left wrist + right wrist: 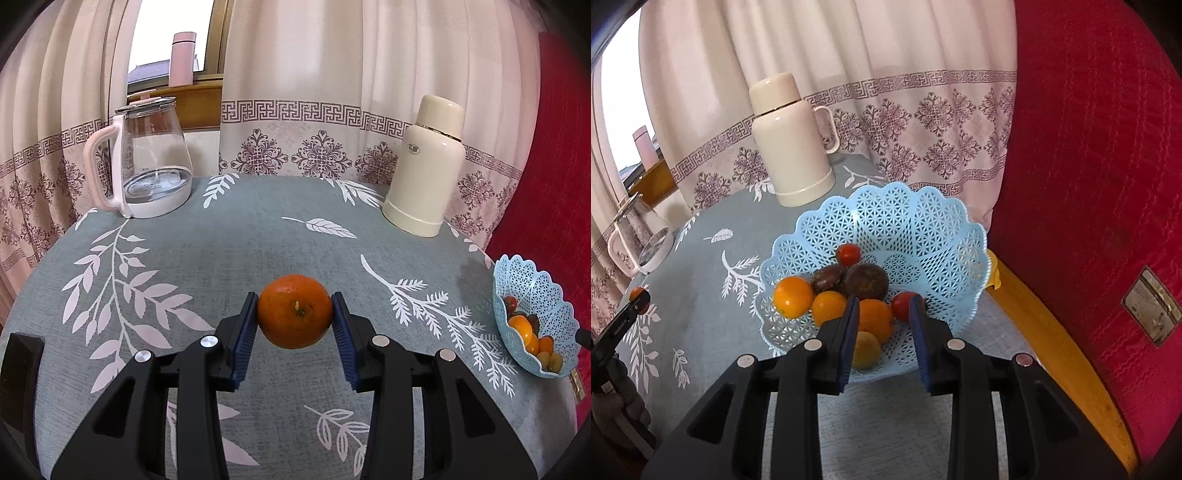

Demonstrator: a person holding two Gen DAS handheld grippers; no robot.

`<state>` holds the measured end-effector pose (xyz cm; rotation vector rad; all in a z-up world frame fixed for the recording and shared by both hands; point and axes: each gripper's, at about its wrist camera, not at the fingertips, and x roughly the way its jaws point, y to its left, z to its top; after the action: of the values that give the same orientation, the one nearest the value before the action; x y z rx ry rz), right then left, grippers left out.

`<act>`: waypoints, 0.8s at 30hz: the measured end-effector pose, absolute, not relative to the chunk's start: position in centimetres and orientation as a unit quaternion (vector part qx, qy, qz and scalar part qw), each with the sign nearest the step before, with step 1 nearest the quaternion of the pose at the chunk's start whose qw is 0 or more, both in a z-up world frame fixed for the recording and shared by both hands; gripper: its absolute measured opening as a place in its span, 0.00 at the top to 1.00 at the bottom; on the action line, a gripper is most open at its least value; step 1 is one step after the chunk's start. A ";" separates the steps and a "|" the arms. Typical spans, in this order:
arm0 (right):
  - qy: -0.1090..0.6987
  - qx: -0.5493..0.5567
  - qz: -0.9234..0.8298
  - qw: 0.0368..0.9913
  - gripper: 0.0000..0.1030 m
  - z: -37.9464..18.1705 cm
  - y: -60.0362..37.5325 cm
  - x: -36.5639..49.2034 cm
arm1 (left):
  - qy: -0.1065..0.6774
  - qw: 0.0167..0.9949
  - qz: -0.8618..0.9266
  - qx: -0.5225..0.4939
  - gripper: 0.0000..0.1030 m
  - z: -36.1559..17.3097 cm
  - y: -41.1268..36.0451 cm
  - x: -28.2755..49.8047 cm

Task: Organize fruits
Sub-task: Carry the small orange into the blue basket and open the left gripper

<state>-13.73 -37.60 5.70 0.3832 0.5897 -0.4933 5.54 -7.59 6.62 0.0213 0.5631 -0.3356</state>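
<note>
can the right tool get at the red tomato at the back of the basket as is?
Probably yes. The right tool is open, holds nothing and hangs over the basket; the tomato lies uncovered behind the dark fruits.

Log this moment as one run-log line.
left gripper: shut on orange | right gripper: open over blue basket | step: orange not yet in basket

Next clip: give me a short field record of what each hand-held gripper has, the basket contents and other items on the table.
left hand-held gripper: shut on orange, off the table
right hand-held gripper: open, empty, over basket
basket contents: orange, red and dark fruits
other items: glass kettle, cream flask
</note>
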 end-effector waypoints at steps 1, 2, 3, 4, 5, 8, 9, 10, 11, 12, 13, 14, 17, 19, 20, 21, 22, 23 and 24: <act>0.281 0.185 -0.244 0.910 0.58 5.7 -37.6 -13.9 | 0.276 0.946 -0.167 0.011 0.60 6.6 -7.6 5.5; 0.272 0.183 -0.251 0.911 0.55 5.8 -37.5 -14.3 | 0.276 0.946 -0.170 0.013 0.60 6.6 -7.8 5.4; 0.263 0.178 -0.262 0.912 0.53 5.9 -37.4 -14.7 | 0.276 0.945 -0.173 0.013 0.60 6.5 -7.8 5.3; 0.258 0.174 -0.268 0.912 0.53 6.0 -37.4 -14.9 | 0.277 0.944 -0.177 0.012 0.60 6.5 -7.8 5.3; 0.249 0.167 -0.278 0.913 0.53 6.0 -37.2 -15.3 | 0.279 0.942 -0.186 0.010 0.60 6.4 -7.9 5.1; 0.227 0.162 -0.305 0.911 0.53 5.7 -37.2 -16.3 | 0.287 0.935 -0.210 0.002 0.60 6.3 -8.3 4.9; 0.222 0.162 -0.314 0.909 0.52 5.6 -37.2 -16.6 | 0.289 0.933 -0.215 0.001 0.60 6.2 -8.5 4.9; 0.216 0.162 -0.323 0.907 0.52 5.4 -37.2 -16.8 | 0.292 0.931 -0.220 -0.001 0.60 6.1 -8.7 4.8; 0.211 0.164 -0.331 0.905 0.52 5.1 -37.3 -17.1 | 0.295 0.929 -0.223 -0.002 0.60 6.0 -8.9 4.7; 0.208 0.165 -0.334 0.904 0.52 5.0 -37.4 -17.3 | 0.298 0.927 -0.226 -0.003 0.60 5.9 -9.2 4.5; 0.205 0.168 -0.339 0.903 0.51 4.9 -37.5 -17.5 | 0.300 0.926 -0.227 -0.003 0.60 5.8 -9.4 4.3; 0.203 0.173 -0.340 0.902 0.51 4.7 -37.6 -17.6 | 0.302 0.925 -0.229 -0.003 0.60 5.8 -9.6 4.2; 0.198 0.187 -0.341 0.900 0.51 4.2 -37.8 -17.8 | 0.307 0.921 -0.240 -0.004 0.60 5.9 -10.6 3.5; 0.194 0.192 -0.341 0.900 0.51 3.9 -37.9 -18.0 | 0.310 0.917 -0.250 -0.004 0.60 6.1 -11.5 3.0; 0.189 0.197 -0.342 0.899 0.51 3.8 -38.0 -18.2 | 0.311 0.915 -0.255 -0.005 0.60 6.2 -11.9 2.7; 0.185 0.201 -0.343 0.899 0.51 3.7 -38.1 -18.4 | 0.313 0.912 -0.264 -0.005 0.60 6.3 -12.7 2.3; 0.181 0.204 -0.343 0.899 0.49 3.7 -38.0 -18.5 | 0.314 0.910 -0.270 -0.004 0.60 6.4 -13.2 2.0; 0.177 0.206 -0.344 0.899 0.38 3.6 -38.0 -18.7 | 0.314 0.908 -0.277 -0.002 0.60 6.6 -13.7 1.7; 0.169 0.208 -0.345 0.900 0.32 3.7 -38.0 -19.0 | 0.315 0.905 -0.287 0.001 0.60 6.7 -14.7 1.2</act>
<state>-18.97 -38.00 3.66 0.4301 0.3505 -0.7137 1.20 -14.67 6.71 0.0022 0.6501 -0.5935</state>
